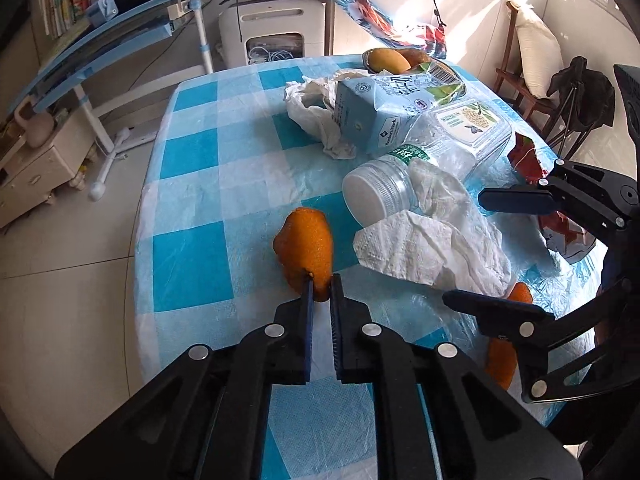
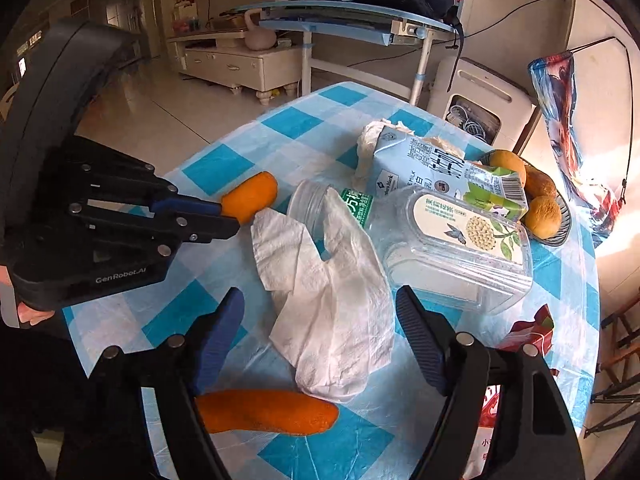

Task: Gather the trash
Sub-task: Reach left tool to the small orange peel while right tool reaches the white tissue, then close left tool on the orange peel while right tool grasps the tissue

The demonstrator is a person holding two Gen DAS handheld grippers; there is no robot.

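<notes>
Left gripper (image 1: 320, 286) pinches an orange peel (image 1: 306, 254) by its near tip, just left of the white tissue (image 2: 328, 300). Right gripper (image 2: 320, 344) hangs wide open around that tissue: light, soft, crushable stuff, so take it mid-bunch.

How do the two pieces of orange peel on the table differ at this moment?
The far peel is pinched at its edge by the left tongs; the near peel lies free on the tablecloth, below the open right tongs. The near peel looks longer and flatter, the far peel more curled. Both are orange rind.
</notes>
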